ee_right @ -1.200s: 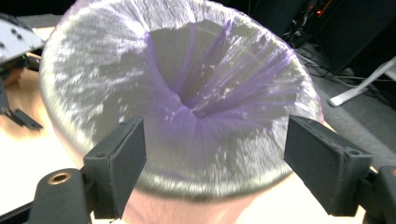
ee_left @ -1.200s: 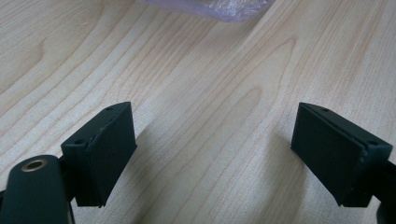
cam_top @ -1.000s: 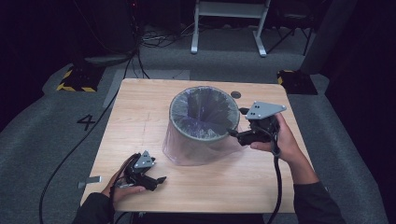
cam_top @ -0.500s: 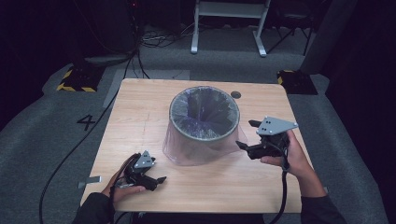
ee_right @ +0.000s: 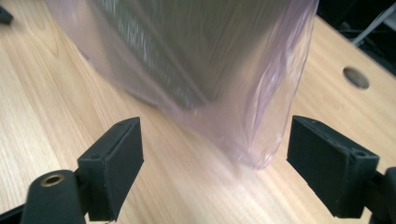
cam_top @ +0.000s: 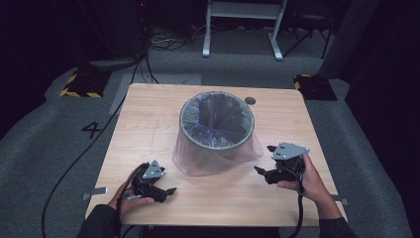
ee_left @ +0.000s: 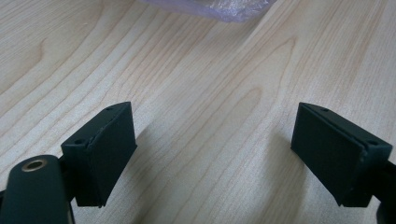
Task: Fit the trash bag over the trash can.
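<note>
bin (cam_top: 216, 121) with thin plastic bag (cam_top: 190, 161) draped over its rim, mid-surface toward far edge | bag likely light, soft, slippery; pinch loose skirt near base | left gripper (cam_top: 168, 191) jaws open, near edge | right gripper (cam_top: 258, 170) jaws open, empty, facing bag (ee_right: 261, 116)

Left gripper (cam_top: 167, 191) lies low, jaws wide apart; right gripper (cam_top: 264, 161), seemingly raised slightly, also gapes

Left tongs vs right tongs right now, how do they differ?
The left tongs lie low at the table's near edge, apart from the bagged bin; the right tongs are raised, pointing at the bag's skirt. Both are open and hold nothing.
</note>
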Demonstrator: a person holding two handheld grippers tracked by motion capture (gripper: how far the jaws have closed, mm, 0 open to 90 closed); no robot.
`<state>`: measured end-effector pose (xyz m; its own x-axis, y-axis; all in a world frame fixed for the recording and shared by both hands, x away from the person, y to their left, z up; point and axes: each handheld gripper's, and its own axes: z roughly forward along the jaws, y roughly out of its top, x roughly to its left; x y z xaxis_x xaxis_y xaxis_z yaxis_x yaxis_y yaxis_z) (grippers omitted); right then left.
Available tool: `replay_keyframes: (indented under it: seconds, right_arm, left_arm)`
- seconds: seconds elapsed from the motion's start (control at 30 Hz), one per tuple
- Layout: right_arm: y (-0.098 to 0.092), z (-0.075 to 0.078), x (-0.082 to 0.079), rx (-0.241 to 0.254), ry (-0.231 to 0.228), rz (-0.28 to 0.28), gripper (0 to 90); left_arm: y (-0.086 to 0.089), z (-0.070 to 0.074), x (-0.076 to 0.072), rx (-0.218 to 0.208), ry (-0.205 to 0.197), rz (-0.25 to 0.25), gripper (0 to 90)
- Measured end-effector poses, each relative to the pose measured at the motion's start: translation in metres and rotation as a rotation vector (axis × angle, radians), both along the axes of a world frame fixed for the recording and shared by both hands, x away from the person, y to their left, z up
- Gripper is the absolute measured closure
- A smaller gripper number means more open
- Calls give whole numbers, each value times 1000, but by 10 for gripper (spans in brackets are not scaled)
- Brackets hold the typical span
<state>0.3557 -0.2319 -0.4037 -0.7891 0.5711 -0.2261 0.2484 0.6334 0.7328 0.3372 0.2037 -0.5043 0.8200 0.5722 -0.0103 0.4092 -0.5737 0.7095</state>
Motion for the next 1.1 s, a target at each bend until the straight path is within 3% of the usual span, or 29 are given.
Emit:
replay_keyframes:
  seconds: [0.33, 0.53, 0.7, 0.87, 1.1]
  right_arm:
    - [-22, -41, -8, -53, 53, -52, 184]
    - [-34, -55, -11, -79, 81, -92, 184]
    - [-46, -73, -17, -41, 100, -125, 184]
    - [-53, -87, -23, -36, 114, -145, 185]
    - [-74, -98, -26, 112, 167, -215, 162]
  left_arm:
    - [0, 0, 0, 0, 0, -2, 135]
    - [0, 0, 0, 1, -1, 1, 136]
    - [0, 0, 0, 1, -1, 1, 136]
    - [0, 0, 0, 1, -1, 0, 136]
    - [0, 0, 0, 0, 0, -3, 135]
